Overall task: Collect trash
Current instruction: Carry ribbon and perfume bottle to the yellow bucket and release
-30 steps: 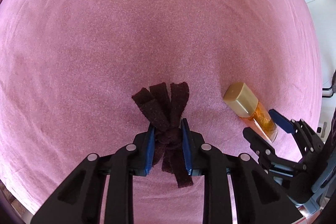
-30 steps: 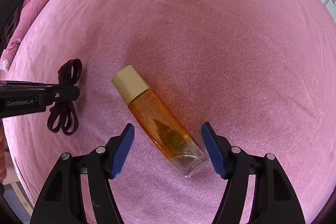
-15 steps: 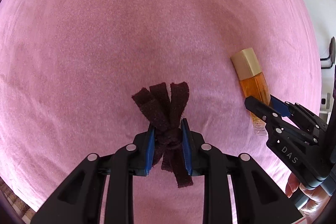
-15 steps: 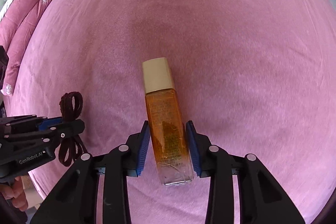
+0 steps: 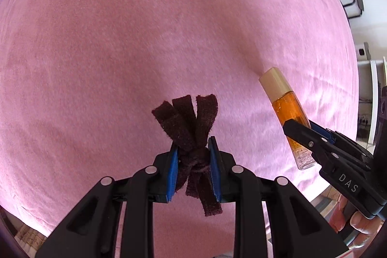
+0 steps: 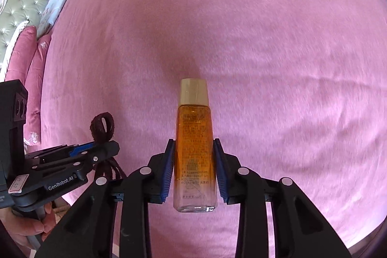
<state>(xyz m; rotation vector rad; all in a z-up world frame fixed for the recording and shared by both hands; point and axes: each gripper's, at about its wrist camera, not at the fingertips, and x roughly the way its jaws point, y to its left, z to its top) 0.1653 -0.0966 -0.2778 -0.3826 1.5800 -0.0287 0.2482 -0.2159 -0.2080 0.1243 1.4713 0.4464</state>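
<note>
Right wrist view: right gripper (image 6: 194, 169), closing, hides the bottle's (image 6: 194, 134) sides.

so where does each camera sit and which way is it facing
Left wrist: sits on the left claw, looking steeply down its fingers at the pink bedspread; its pads pinch a knotted brown strip; the right claw and a hand show at right.
Right wrist: sits on the right claw, looking down at the bedspread, pillows at left; its closing pads clamp an amber bottle; the left claw shows at left.
Shared: bedspread, bottle, strip, both claws.
</note>
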